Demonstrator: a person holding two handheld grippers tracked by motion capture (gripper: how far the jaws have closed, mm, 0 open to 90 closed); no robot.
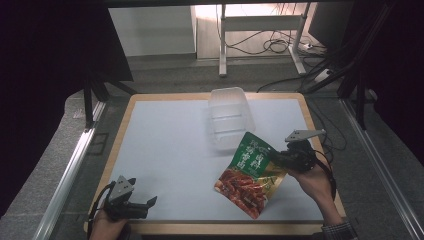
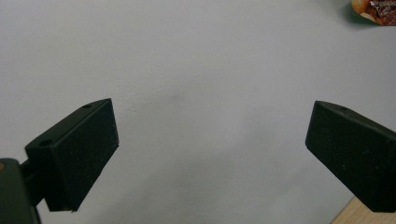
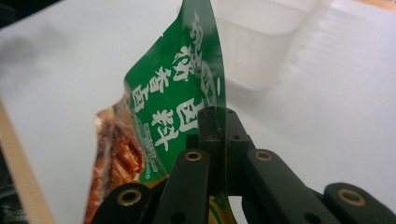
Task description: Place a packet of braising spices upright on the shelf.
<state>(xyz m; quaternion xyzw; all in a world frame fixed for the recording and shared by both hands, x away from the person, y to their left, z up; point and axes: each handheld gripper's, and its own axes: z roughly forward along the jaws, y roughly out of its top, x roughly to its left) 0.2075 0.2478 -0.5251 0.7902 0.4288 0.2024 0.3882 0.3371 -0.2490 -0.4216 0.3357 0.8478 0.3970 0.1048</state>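
one green sauce packet [image 1: 251,171] sat pinched in the right hand-held gripper [image 1: 280,159]; one clear tub [image 1: 229,117] on the desk [image 1: 165,145]; left hand-held gripper [image 1: 145,202] gaped, released.

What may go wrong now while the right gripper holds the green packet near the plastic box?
The right gripper pinches only the thin edge of the packet, so the packet may slip out or swing. The clear plastic box looks light and narrow; the hanging packet could push or tip it instead of dropping inside.
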